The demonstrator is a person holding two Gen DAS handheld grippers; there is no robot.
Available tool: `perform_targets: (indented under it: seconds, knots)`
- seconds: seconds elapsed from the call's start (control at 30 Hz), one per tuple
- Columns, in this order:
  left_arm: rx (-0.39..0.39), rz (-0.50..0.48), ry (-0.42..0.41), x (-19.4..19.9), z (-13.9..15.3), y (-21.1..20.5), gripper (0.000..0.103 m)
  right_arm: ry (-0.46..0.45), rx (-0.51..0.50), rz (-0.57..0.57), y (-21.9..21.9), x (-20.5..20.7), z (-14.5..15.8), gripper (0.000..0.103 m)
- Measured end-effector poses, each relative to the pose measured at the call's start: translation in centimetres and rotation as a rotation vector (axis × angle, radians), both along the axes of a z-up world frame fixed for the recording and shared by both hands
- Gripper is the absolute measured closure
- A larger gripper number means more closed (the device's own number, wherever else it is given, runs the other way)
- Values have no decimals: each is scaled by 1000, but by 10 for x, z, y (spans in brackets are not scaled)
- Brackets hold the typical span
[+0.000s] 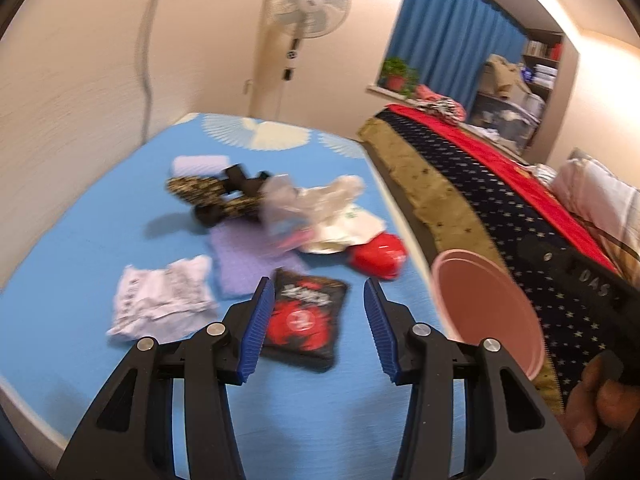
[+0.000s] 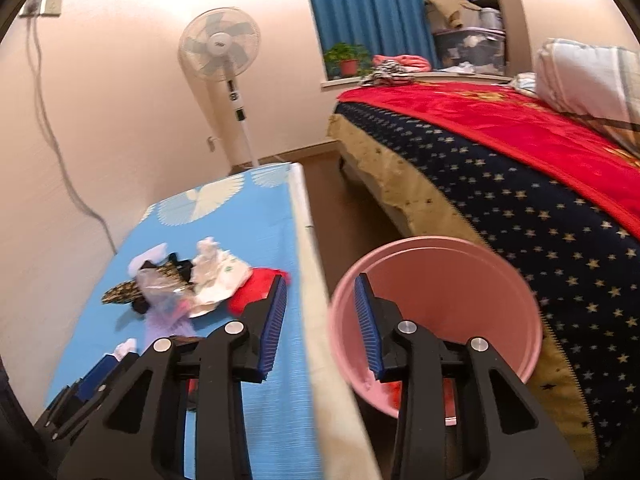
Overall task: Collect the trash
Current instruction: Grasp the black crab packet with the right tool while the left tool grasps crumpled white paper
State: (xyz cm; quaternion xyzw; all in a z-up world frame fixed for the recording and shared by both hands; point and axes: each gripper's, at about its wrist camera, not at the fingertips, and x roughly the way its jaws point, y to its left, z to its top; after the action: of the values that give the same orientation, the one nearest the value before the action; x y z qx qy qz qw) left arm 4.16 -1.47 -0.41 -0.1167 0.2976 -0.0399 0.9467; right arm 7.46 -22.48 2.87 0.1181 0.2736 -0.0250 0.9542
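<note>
1. The left gripper [image 1: 318, 328] stands partly open and empty; the black-and-red snack packet [image 1: 306, 324] lies on the mat just beyond its tips.
2. The right gripper [image 2: 322, 326] is also parted and empty, straddling the table edge; the pink bin [image 2: 440, 280] sits just ahead to its right.
3. Crumpled paper [image 1: 160, 300] lies left of the left gripper, a red wrapper [image 1: 378, 256] ahead-right, on the blue mat [image 1: 100, 220].
4. A standing fan [image 2: 220, 48] and a bed [image 2: 520, 184] lie farther off.

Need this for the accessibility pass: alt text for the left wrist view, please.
The left tool, blue pads apart and empty, hovers over a blue-covered table above a black and red snack packet. Crumpled white paper, a red plastic wrapper and other litter lie beyond. A pink plastic bin stands to the right, beside a star-patterned bed.
</note>
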Motion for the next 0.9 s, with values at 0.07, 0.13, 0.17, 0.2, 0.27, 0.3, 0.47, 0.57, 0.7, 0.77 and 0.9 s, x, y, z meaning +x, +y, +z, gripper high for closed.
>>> perform_targets:
  seconds: [0.07, 0.13, 0.17, 0.2, 0.27, 0.3, 0.47, 0.57, 0.7, 0.77, 0.9]
  knots:
    - [7, 41, 8, -2, -3, 10, 57, -3, 1, 32, 9, 1, -1, 67]
    - [7, 75, 11, -4, -4, 19, 57, 0, 2, 64, 19, 4, -4, 67]
    - [10, 92, 13, -5, -5, 23, 57, 6, 6, 84, 24, 5, -7, 67]
    - [13, 105, 14, -5, -7, 26, 57, 12, 11, 100, 29, 7, -10, 67]
    - [18, 138, 17, -7, -9, 34, 57, 30, 17, 135, 37, 12, -16, 67]
    - [19, 153, 19, -7, -9, 37, 57, 43, 24, 148, 41, 14, -20, 67]
    - [42, 250, 41, -7, -15, 52, 57, 109, 60, 231, 63, 29, -40, 66]
    - [48, 307, 63, -6, -20, 64, 55, 150, 78, 291, 79, 38, -51, 63]
    - [24, 356, 90, -5, -25, 80, 51, 187, 90, 321, 97, 46, -63, 46]
    - [0, 386, 112, -5, -30, 89, 51, 215, 101, 337, 105, 51, -70, 40]
    - [-40, 422, 137, -6, -37, 101, 51, 248, 99, 356, 117, 56, -79, 32]
